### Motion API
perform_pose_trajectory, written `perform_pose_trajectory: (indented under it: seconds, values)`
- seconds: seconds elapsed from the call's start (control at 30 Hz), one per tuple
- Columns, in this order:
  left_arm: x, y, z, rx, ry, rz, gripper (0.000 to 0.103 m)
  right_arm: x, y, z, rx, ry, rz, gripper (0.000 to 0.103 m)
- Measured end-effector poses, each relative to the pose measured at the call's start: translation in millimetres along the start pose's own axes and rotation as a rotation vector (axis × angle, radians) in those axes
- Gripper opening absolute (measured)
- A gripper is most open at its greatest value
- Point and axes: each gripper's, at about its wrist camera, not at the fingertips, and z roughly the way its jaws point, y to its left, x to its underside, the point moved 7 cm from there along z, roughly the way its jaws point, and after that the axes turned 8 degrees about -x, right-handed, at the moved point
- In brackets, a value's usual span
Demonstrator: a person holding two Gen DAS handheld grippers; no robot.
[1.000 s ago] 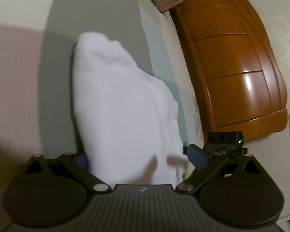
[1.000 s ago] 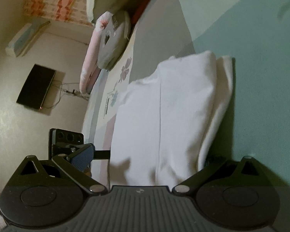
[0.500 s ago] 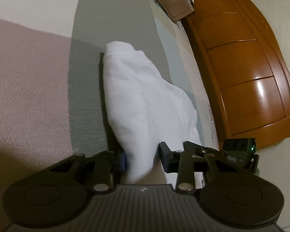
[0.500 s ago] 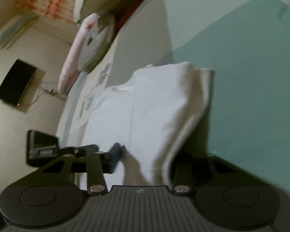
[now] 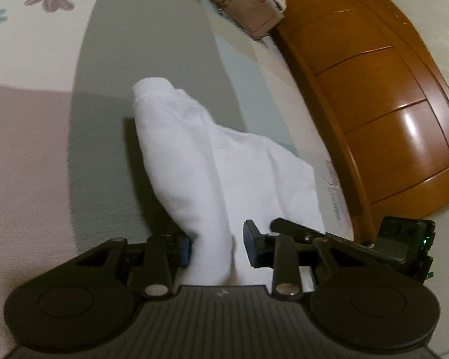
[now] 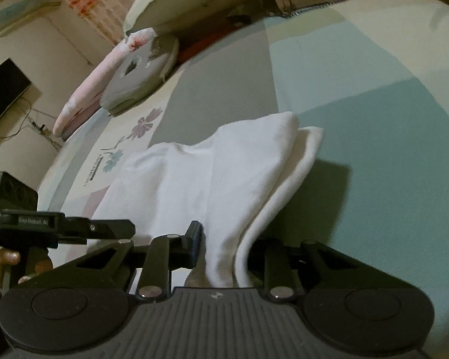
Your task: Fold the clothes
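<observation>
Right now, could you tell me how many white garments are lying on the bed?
1: a single white garment lies on the patchwork bedspread, its near edge bunched between the fingers of both the left gripper and the right gripper. More could lie outside these views.

In the right wrist view, pale lettering is showing on the black bar of the left gripper; it is reading roughly as "GeoRebot AI", though the small letters are leaving the exact spelling uncertain. A small zigzag emblem is sitting on the ribbed dark housing at the bottom of that view, and the same emblem is appearing in the left wrist view. Printed marks on the bedsheet are staying too small to read.
</observation>
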Motion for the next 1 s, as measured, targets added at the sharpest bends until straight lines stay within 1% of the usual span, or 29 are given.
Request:
perform_pose_trajectory:
  seconds: [0.07, 0.2, 0.4, 0.53, 0.7, 0.83, 1.0]
  values:
    - [0.0, -7.4, -3.5, 0.007, 0.001, 0.012, 0.029, -2.7, 2.1, -8.2, 0.009, -0.011, -0.019, 0.027]
    - [-6.8, -33.5, 2.2, 0.025, -0.008, 0.052, 0.029, -12.3, 0.1, -31.7, 0.02, -0.053, -0.035, 0.027]
    - [-13.1, -85.4, 28.8, 0.1, 0.014, 0.085, 0.029, -34.7, -27.5, -80.3, 0.087, -0.129, -0.041, 0.027]
    - [-18.4, -123.3, 62.2, 0.143, 0.048, 0.115, 0.028, -51.8, -63.8, -114.1, 0.157, -0.172, -0.029, 0.027]
    - [-28.6, -166.3, 118.0, 0.195, 0.11, 0.127, 0.026, -76.5, -122.5, -150.6, 0.24, -0.206, 0.012, 0.026]
    - [-34.6, -192.6, 152.3, 0.232, 0.137, 0.142, 0.025, -97.2, -169.8, -172.0, 0.303, -0.217, 0.041, 0.025]
    - [-39.5, -213.6, 187.6, 0.252, 0.155, 0.151, 0.025, -122.6, -208.6, -187.1, 0.361, -0.234, 0.048, 0.025]
